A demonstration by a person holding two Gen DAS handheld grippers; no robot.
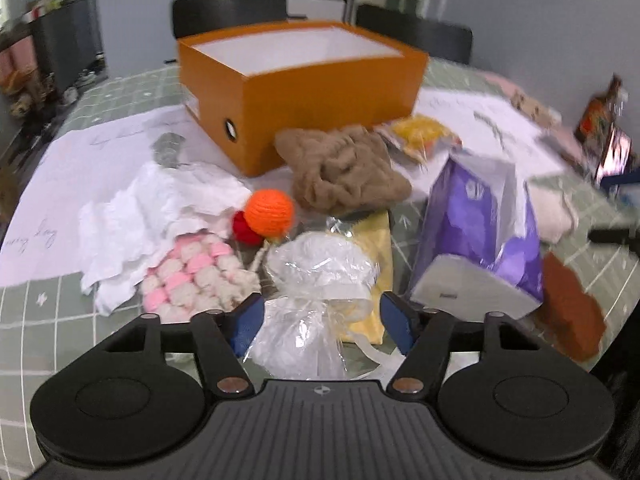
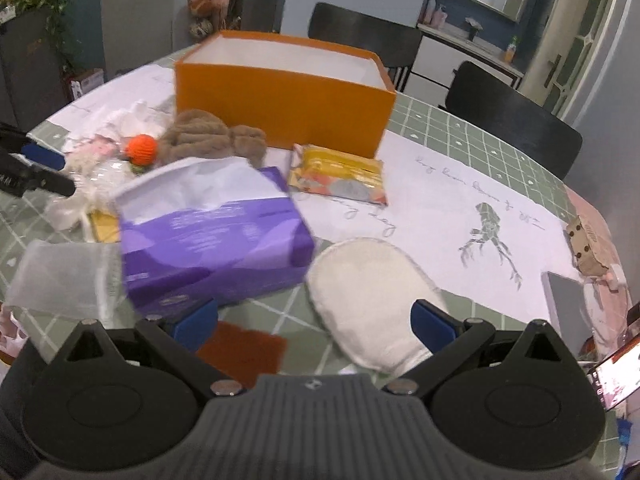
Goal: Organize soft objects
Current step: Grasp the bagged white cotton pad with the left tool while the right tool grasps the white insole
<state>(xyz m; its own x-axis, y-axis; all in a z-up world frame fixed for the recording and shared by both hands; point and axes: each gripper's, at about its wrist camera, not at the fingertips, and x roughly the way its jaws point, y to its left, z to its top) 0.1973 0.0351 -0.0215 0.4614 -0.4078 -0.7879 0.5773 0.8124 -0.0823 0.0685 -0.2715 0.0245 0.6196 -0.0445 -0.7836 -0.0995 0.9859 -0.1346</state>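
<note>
Green grid tablecloth [image 2: 460,128], white paper sheets [image 2: 440,208], orange box [image 2: 280,108], black chairs [image 2: 516,120] behind. Left gripper [image 1: 322,316] astride plastic bag [image 1: 304,320], unpinched; right gripper [image 2: 316,320] agape, empty.

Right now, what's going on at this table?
A person is sorting soft items on the table with a handheld tool in each hand. The orange box stands open; what shows of its inside is bare. The left tool is open around a clear plastic bag of white stuff, pads not visibly pressing. The right tool is open above a cream mitt, holding nothing. The brown knit, orange ball and purple tissue pack lie outside the box.
</note>
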